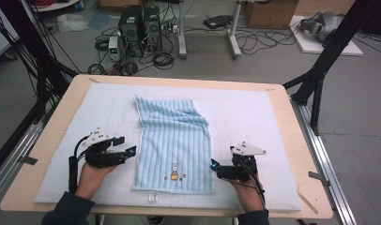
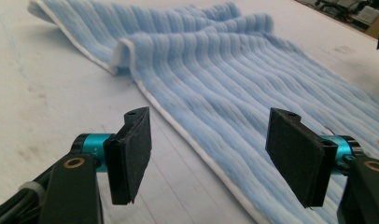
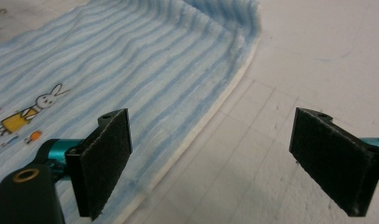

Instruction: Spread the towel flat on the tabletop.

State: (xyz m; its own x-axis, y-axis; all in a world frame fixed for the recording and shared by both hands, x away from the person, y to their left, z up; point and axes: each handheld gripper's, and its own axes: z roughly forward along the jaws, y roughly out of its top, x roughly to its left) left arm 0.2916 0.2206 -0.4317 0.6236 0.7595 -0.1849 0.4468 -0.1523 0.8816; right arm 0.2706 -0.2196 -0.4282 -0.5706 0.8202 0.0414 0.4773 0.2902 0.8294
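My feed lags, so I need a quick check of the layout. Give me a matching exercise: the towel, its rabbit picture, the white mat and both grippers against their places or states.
Things:
1. light blue striped terry towel
2. small rabbit picture
3. white padded mat
4. left hand-held gripper

Places or states:
A. covers the wooden tabletop
B. near the towel's front edge
C. jaws open, beside the towel's left edge
D. lies lengthwise on the mat, far end rumpled

Pairs: 1-D, 2-B, 3-A, 4-C

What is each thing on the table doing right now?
Towel: spread out, far end rumpled and folded over, bunny picture facing up.
Left gripper: open, holding nothing, jaws either side of the towel's edge.
Right gripper: open, holding nothing, at the towel's other edge.
Mat: lying flat under the towel.
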